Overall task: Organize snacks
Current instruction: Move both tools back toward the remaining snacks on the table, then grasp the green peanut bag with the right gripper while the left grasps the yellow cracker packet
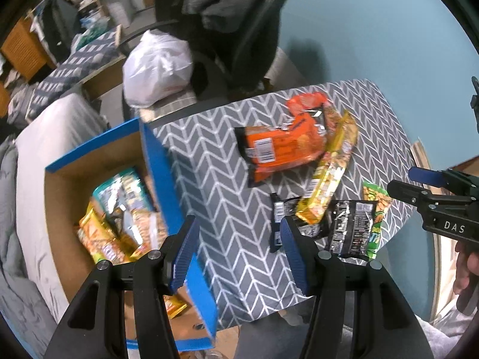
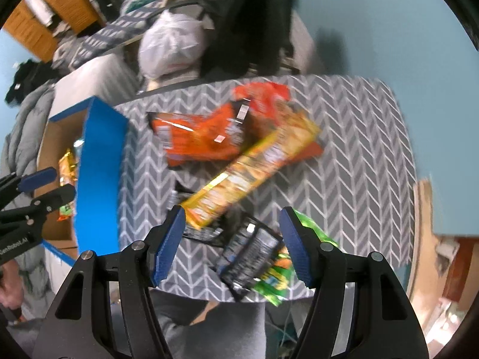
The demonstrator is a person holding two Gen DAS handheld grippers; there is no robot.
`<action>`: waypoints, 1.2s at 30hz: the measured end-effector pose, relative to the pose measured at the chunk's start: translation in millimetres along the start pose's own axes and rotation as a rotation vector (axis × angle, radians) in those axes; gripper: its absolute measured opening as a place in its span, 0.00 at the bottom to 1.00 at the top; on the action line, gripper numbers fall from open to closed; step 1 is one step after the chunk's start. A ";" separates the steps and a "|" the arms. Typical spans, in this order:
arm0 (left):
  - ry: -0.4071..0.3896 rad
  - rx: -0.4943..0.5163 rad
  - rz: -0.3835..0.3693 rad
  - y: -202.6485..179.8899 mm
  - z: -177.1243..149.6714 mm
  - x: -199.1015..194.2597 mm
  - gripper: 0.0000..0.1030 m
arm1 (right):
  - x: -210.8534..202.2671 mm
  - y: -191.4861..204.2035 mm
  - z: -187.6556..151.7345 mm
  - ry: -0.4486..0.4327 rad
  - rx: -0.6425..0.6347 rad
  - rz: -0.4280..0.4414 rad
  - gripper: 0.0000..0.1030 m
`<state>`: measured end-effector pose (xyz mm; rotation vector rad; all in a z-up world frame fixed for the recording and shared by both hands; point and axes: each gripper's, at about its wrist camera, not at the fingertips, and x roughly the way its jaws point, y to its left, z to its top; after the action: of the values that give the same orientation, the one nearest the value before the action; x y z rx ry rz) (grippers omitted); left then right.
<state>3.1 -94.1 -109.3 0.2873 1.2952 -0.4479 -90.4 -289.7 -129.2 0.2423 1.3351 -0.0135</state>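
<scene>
Left gripper: jaws apart, nothing between them, poised above the near table edge beside the blue cardboard box; right gripper: jaws apart, empty, over a black packet and a green packet at the near edge. Mid-table on the grey chevron cloth: a long yellow packet lying across an orange bag, a red-orange bag behind. Box, left of the table: several snack packets inside.
</scene>
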 end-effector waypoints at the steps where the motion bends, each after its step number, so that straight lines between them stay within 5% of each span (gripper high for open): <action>1: 0.001 0.014 0.000 -5.1 1.8 1.5 0.56 | -0.3 -7.0 -3.4 0.002 0.018 -0.005 0.64; 16: 0.015 0.197 -0.002 -68.5 11.0 25.3 0.72 | 11.8 -71.4 -48.6 0.040 0.178 -0.043 0.64; 36: 0.089 0.258 0.042 -94.6 2.1 67.9 0.72 | 80.2 -87.1 -85.7 0.147 0.268 0.049 0.64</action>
<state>-25.9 -189.0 -170.2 0.5550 1.3164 -0.5722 -166.5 -348.6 -239.2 0.5107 1.4733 -0.1360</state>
